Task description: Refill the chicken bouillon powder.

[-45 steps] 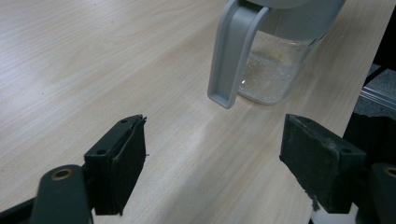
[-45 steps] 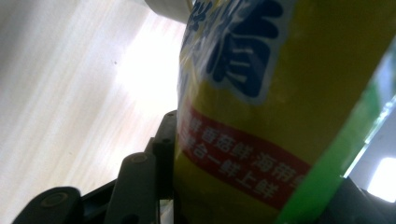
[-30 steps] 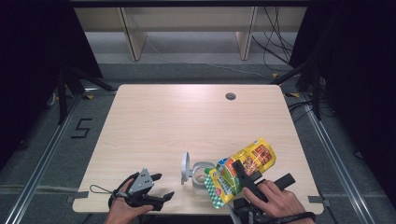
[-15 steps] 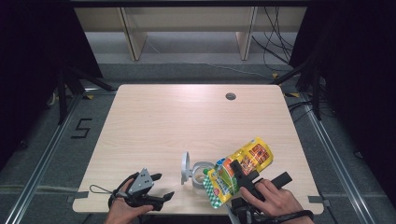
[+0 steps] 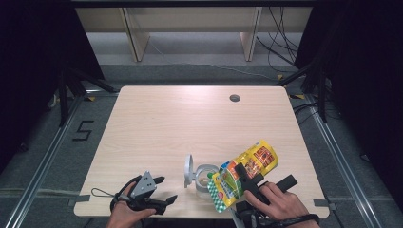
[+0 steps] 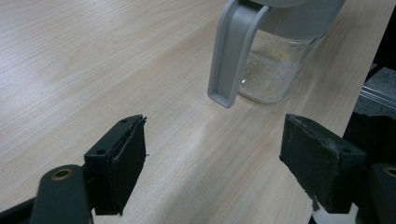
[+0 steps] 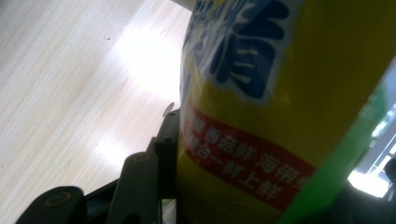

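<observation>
**Pouch tilted over jar — handling notes**

Right gripper (image 5: 240, 176) pinches a yellow-and-green snack pouch (image 5: 244, 173) at the near right of the counter (image 5: 190, 123). In the right gripper view the left jaw presses flat against the pouch wall (image 7: 261, 116). The pouch is held tilted, its checked lower end leaning left, at or over the rim of a small clear jar (image 5: 205, 176); cannot tell if they touch.

Jar stands upright near the front edge, grey flip lid (image 5: 189, 170) hinged open on its left side. Pale crumbs or granules seem to lie in the bottom.

Left gripper (image 5: 159, 190) rests at the near left, jaws spread, nothing between them, pointing towards the jar.

Judgement: pouch is light, soft film that will likely crumple and slip under a grip; the present mid-body hold looks sound. Jar is rigid, light and easily tipped; best steadied low on its wall, not by the lid.
</observation>
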A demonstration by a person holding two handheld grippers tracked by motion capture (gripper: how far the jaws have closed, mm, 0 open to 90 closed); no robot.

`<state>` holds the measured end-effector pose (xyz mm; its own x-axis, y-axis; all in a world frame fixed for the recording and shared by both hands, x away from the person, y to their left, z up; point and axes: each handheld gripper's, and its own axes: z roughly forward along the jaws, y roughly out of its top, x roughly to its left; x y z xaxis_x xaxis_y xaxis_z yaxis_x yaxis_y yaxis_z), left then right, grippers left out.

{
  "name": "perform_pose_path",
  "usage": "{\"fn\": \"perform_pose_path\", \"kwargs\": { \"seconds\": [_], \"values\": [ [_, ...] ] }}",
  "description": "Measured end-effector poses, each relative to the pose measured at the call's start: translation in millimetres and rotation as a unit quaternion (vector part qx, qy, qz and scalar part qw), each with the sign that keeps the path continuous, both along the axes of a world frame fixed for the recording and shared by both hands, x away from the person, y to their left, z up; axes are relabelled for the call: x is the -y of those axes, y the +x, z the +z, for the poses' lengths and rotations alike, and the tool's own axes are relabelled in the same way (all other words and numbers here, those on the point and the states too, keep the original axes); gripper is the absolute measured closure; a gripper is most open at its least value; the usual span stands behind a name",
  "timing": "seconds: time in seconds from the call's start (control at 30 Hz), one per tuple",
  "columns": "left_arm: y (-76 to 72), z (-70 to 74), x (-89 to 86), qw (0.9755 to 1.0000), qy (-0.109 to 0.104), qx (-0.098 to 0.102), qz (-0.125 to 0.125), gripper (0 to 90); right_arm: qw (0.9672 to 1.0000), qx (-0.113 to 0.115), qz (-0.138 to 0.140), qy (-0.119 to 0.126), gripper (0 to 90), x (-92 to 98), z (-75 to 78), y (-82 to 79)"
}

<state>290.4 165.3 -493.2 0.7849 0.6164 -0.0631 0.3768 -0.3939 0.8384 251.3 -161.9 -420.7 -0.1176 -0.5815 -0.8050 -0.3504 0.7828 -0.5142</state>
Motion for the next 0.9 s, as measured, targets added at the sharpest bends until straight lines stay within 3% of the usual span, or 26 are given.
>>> {"fn": "perform_pose_path", "kwargs": {
  "seconds": [0.03, 0.17, 0.2, 0.23, 0.27, 0.3, 0.33, 0.37, 0.47, 0.63, 0.67, 0.7, 0.73, 0.9],
  "values": [
    [-0.1, 0.5, -0.6, 1.0, 0.007, 0.0, -0.001, 21.8, 1.0, 0.0, -0.002, 0.0, 59.2, -0.3, 0.6, 0.2],
    [0.0, 0.0, 0.0, 1.0, 0.0, 0.003, 0.001, 21.8, 1.0, 0.0, -0.002, 0.001, 59.3, -1.0, 0.5, 0.9],
    [0.9, 0.5, -1.8, 0.9999, 0.015, 0.007, -0.003, 21.8, 1.0, -0.001, -0.002, 0.001, 59.3, -1.0, 0.4, 1.0],
    [0.9, 0.5, -1.8, 0.9999, 0.015, 0.007, -0.003, 21.8, 1.0, -0.001, -0.002, 0.001, 59.3, -1.0, 0.4, 1.0],
    [0.1, -0.3, 0.4, 1.0, -0.004, -0.001, 0.002, 21.8, 1.0, 0.0, -0.005, 0.007, 59.3, -0.9, -0.4, 1.3],
    [0.4, -0.4, 0.3, 1.0, -0.002, 0.002, 0.0, 21.8, 1.0, 0.002, -0.005, 0.002, 59.3, -1.4, 0.1, 2.0],
    [0.1, -0.3, 0.4, 1.0, 0.001, 0.002, 0.0, 21.8, 1.0, 0.002, -0.006, 0.001, 59.3, -1.8, 0.3, 2.1],
    [0.6, 0.9, -1.7, 0.9998, 0.022, 0.001, -0.002, 21.8, 1.0, 0.003, -0.005, 0.0, 59.3, -2.1, 0.6, 2.0],
    [0.3, -0.1, 0.5, 1.0, 0.0, 0.003, 0.0, 21.8, 1.0, 0.006, -0.001, -0.006, 59.3, -5.2, 0.5, 2.3],
    [0.0, -0.5, 0.2, 1.0, -0.004, 0.0, 0.002, 21.8, 1.0, -0.001, 0.002, -0.005, 59.3, -7.7, 0.0, 4.1],
    [0.1, 0.1, -0.5, 1.0, 0.002, 0.004, -0.001, 21.8, 0.9998, -0.011, -0.001, -0.019, 59.3, -8.5, 0.1, 6.5],
    [0.1, 0.1, -0.5, 1.0, 0.002, 0.004, -0.001, 21.8, 0.9998, -0.011, -0.001, -0.019, 59.3, -8.5, 0.1, 6.5],
    [0.3, 0.2, -0.9, 1.0, 0.005, 0.004, -0.001, 21.8, 1.0, -0.004, 0.001, -0.003, 59.3, -6.8, -1.7, 6.2],
    [0.1, 0.0, -0.4, 1.0, 0.003, 0.001, -0.001, 21.8, 1.0, -0.005, 0.0, -0.007, 59.3, -9.3, -1.1, 5.3]
  ]
}}
